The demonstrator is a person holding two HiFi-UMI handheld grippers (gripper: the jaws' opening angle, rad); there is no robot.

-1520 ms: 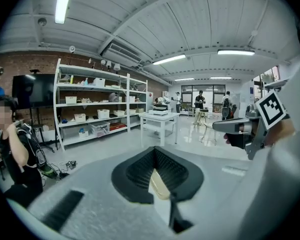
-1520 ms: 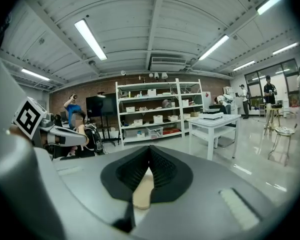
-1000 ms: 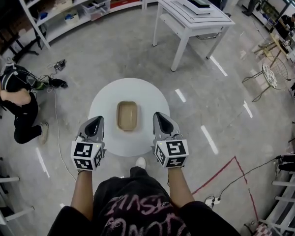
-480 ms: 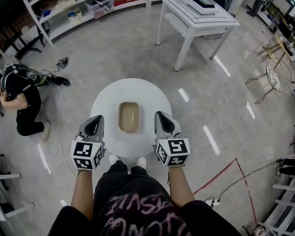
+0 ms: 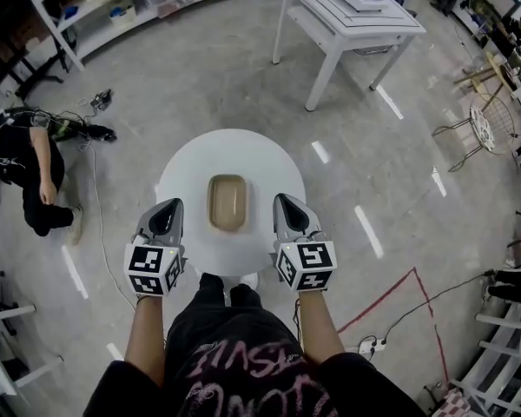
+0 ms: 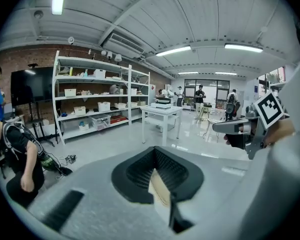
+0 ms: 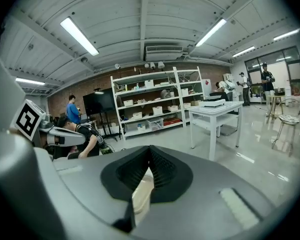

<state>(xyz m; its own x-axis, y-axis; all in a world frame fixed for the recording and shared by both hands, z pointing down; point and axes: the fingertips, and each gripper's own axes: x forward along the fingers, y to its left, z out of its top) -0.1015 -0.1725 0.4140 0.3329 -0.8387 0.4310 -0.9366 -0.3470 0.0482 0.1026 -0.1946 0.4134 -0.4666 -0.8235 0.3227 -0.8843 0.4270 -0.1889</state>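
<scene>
My left gripper and right gripper hang level over the near rim of the round white table. Each has its jaws pressed together at the tips, with nothing clamped between them. The tan tub sits at the table's middle, between the two and apart from both, so I judge each equally near it. A crouching person is on the floor well off to the left

Left gripper, right gripper: grey shells, black ribbed jaws, each with a white cube of black square markers. Person: black shirt with pink lettering, dark trousers, pale shoes.
</scene>
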